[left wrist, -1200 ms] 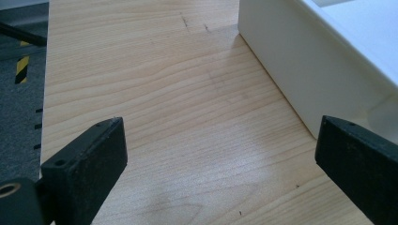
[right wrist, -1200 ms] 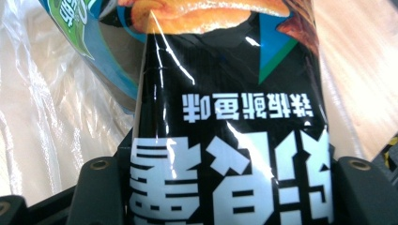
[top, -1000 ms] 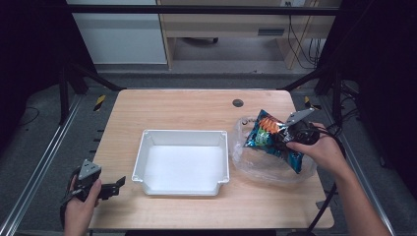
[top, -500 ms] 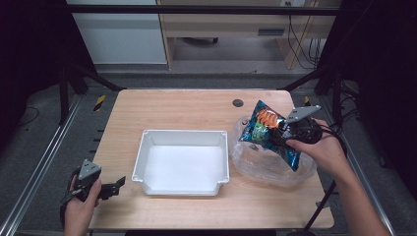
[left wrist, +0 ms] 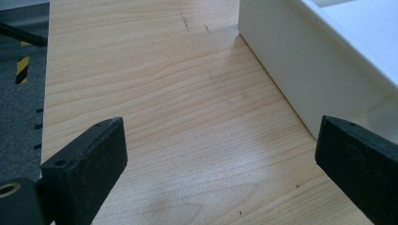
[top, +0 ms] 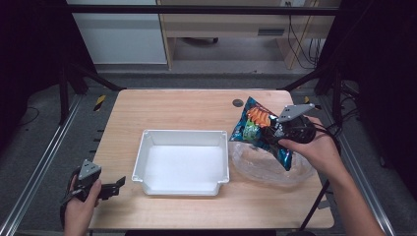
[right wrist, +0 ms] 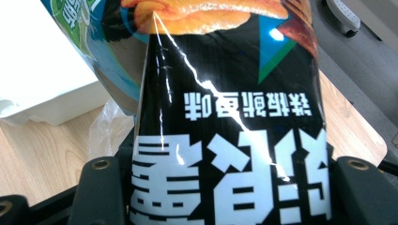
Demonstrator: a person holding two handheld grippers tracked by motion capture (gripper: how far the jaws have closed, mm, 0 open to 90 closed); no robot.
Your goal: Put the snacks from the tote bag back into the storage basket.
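Seen from the high view: a wooden table (top: 187, 110) with a white tray (top: 181, 162) near its middle. At about 3 o'clock from the tray, just beside its right wall, lay a clear plastic bag (top: 268, 164), crumpled flat on the wood. Above that bag, held off the table and tilted, was a snack packet (top: 259, 130), black and blue with orange food pictured on it. Clamped on the packet's lower right part: the right gripper (top: 275, 132), carried by the right hand (top: 317, 147) coming in from 5 o'clock. In the right gripper view, packet (right wrist: 225, 117) pressed between both black jaws, white lettering upside down, tray corner (right wrist: 42, 89) off at 10 o'clock. A small dark round mark (top: 238, 103) sat on the table at 12 o'clock from the packet.

At 8 o'clock from the tray, near the table's front left corner, rested the left gripper (top: 117, 186) in the left hand (top: 81, 209), jaws spread wide and grasping nothing. In the left gripper view, bare wood (left wrist: 178, 117) between the jaws, tray wall (left wrist: 300, 79) at 2 o'clock, close to the right jaw but apart from it.
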